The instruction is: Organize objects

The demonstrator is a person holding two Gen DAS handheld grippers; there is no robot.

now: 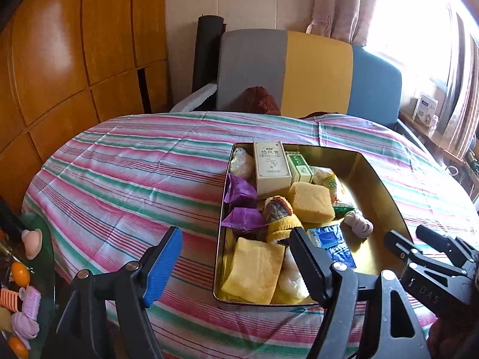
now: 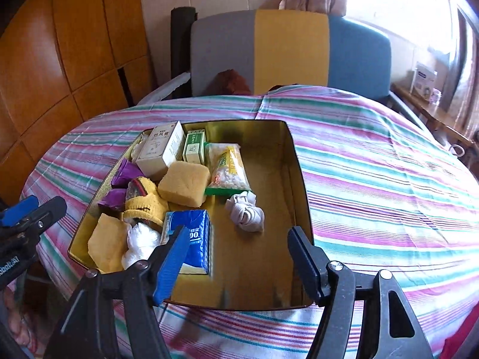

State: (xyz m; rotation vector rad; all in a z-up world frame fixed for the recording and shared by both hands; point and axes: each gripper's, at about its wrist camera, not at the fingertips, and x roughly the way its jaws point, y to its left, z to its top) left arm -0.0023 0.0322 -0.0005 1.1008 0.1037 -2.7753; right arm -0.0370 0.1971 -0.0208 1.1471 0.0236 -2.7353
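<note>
Both grippers hang over the near edge of the tin [image 2: 296, 161], jaws apart and gripping nothing. The left gripper [image 1: 236, 257] stands spread wide above the tin's near left corner; the right gripper [image 2: 236, 257] gapes over the bare gold floor. Just beyond lie a blue tissue pack [image 2: 191, 236], a white sock [image 2: 247, 214] and a yellow cloth [image 2: 106, 243]. Farther in sit a sponge [image 2: 184, 184], purple packets [image 2: 125, 173], a snack bag [image 2: 227, 169] and two boxes [image 2: 161, 149] against the far wall. The tin rests on a striped cloth [image 2: 374, 164]; a chair [image 2: 290, 51] stands behind.
</note>
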